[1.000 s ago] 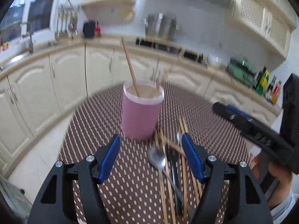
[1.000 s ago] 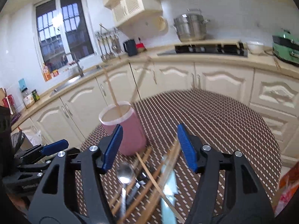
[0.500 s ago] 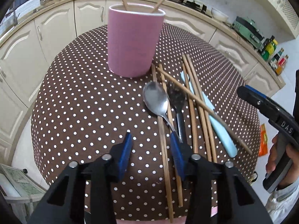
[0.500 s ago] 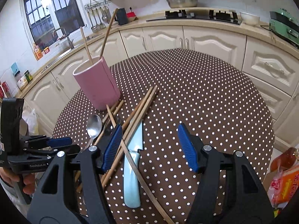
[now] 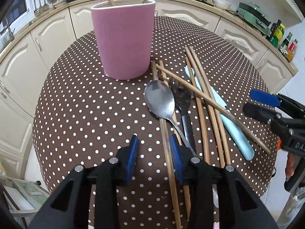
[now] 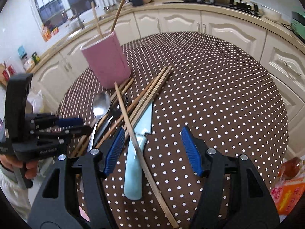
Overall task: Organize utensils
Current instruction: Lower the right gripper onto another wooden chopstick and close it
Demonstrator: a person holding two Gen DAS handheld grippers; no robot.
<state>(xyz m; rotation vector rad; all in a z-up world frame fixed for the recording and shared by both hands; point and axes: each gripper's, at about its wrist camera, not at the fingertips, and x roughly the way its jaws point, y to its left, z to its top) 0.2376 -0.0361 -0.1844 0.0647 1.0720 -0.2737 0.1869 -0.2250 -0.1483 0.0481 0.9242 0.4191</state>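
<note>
A pink cup [image 5: 124,40] [image 6: 105,61] stands on the dotted round table and holds two chopsticks. Beside it lie a metal spoon [image 5: 160,101] [image 6: 100,105], a black-handled fork [image 5: 183,103], several wooden chopsticks [image 5: 202,103] [image 6: 144,93] and a light-blue knife [image 5: 232,131] [image 6: 137,152]. My left gripper [image 5: 153,143] is open and empty, low over the table just left of the spoon's handle and one chopstick. My right gripper [image 6: 152,139] is open, above the knife's handle and a crossing chopstick [image 6: 137,139].
The table's brown dotted cloth [image 6: 219,87] ends at a rounded edge near cream kitchen cabinets [image 5: 47,32]. A counter with a hob [image 6: 219,2], a sink and bottles runs behind. An orange packet [image 6: 287,192] lies below the table's right edge.
Both grippers have tilted down and come closer to the utensils. The left gripper's jaws have narrowed from wide open. The utensils and cup have not moved.
</note>
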